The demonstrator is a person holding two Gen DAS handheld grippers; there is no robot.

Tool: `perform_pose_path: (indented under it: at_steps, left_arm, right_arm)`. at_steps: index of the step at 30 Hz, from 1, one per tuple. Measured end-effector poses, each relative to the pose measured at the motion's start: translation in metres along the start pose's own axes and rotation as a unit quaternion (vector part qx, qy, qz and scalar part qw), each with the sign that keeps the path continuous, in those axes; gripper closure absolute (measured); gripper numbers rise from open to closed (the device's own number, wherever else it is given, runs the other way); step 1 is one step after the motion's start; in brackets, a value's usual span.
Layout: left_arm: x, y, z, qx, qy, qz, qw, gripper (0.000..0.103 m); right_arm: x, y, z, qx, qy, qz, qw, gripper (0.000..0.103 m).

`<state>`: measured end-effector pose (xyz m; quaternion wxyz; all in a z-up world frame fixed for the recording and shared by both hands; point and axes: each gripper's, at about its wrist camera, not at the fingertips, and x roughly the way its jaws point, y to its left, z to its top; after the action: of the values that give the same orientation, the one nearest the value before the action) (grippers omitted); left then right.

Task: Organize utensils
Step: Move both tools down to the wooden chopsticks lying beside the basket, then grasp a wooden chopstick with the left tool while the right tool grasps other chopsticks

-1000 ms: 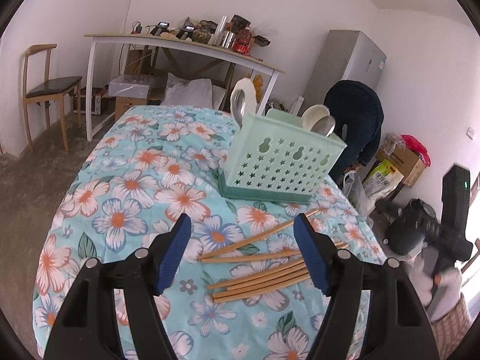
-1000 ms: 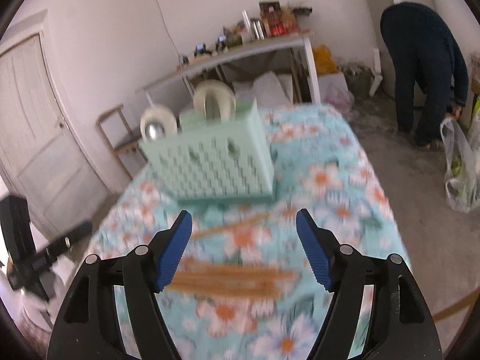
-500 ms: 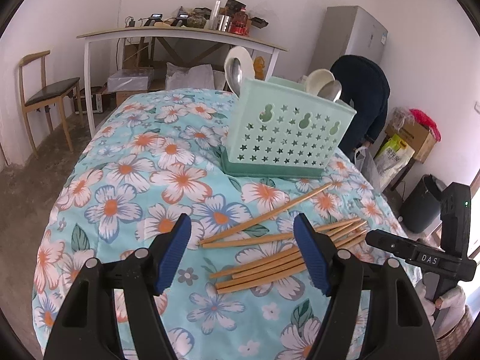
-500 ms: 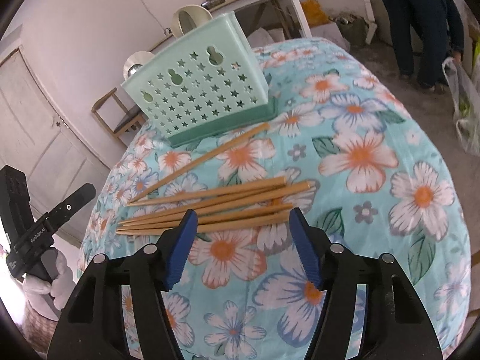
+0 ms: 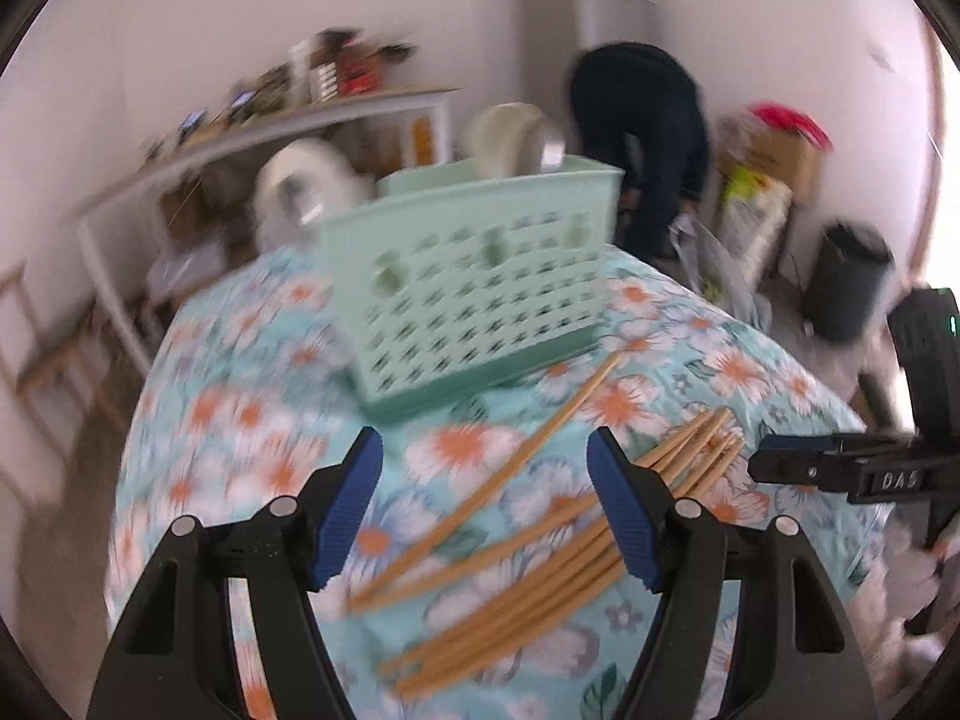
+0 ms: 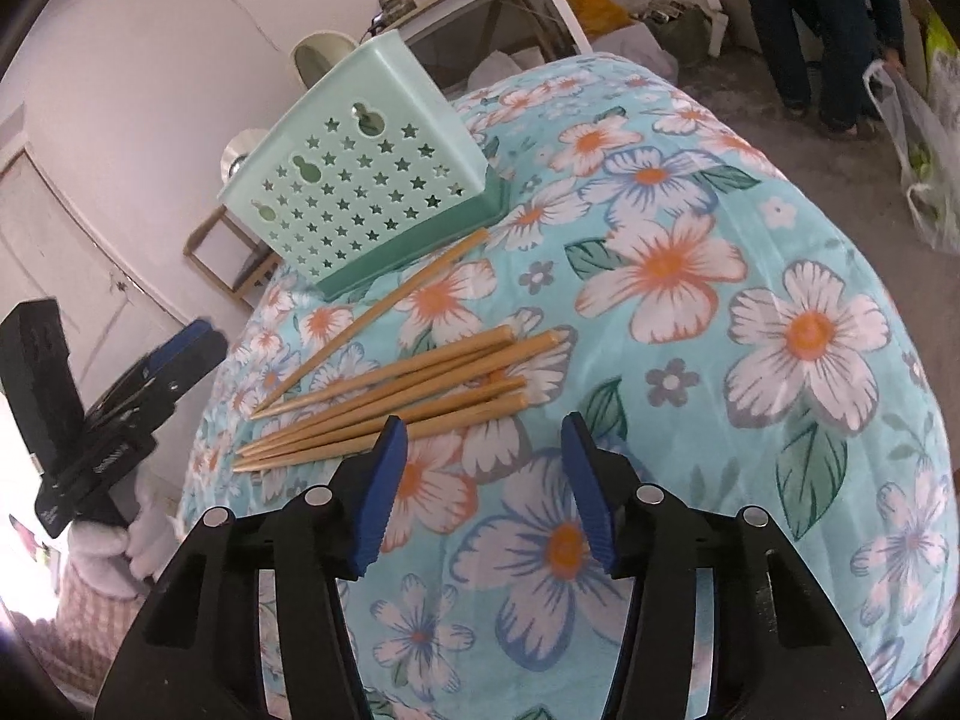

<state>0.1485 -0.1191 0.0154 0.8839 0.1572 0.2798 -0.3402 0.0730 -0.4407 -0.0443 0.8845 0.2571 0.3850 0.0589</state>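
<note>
Several wooden chopsticks point(image 6: 396, 396) lie in a loose bundle on the floral tablecloth point(image 6: 690, 276); one lies apart nearer the basket. They also show in the left wrist view point(image 5: 540, 546). A mint-green star-holed utensil basket point(image 6: 366, 180) stands behind them with spoons in it; it shows blurred in the left wrist view point(image 5: 474, 294). My left gripper point(image 5: 486, 510) is open and empty above the chopsticks' thin ends. My right gripper point(image 6: 486, 480) is open and empty, just short of the bundle's thick ends. Each gripper shows in the other's view: the left point(image 6: 120, 408), the right point(image 5: 840, 462).
The table's edge curves down close on all sides point(image 6: 900, 360). A person in dark clothes point(image 5: 648, 138) bends over by a grey cabinet. A white side table with clutter point(image 5: 288, 126), a wooden chair point(image 6: 228, 258) and a black bin point(image 5: 852, 282) stand around the table.
The left gripper has swung right and closer over the chopsticks; its view is blurred by motion. The right gripper has moved down and in toward the thick ends of the bundle.
</note>
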Motion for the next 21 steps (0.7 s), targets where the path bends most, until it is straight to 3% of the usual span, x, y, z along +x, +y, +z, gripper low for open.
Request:
perform_pose_path:
  at_steps: [4,10,16,21]
  left_arm:
    - [0.025,-0.027,0.018,0.096,0.009,-0.019,0.9952,0.042]
    - [0.076,-0.054,0.037,0.163,0.059,-0.061,0.9829,0.057]
    - [0.121,-0.062,0.043,0.167,0.12,-0.099,0.9737,0.07]
    - [0.146,-0.063,0.04,0.152,0.151,-0.107,0.9709,0.077]
  right_arm:
    - [0.001,-0.008,-0.002,0.009,-0.002,0.022,1.0,0.054]
    - [0.001,-0.013,-0.003,0.007,-0.002,0.045,0.999,0.054]
    - [0.0,-0.018,-0.004,0.007,-0.008,0.06,0.998,0.056]
    - [-0.003,-0.02,-0.007,0.002,-0.013,0.063,0.998,0.056]
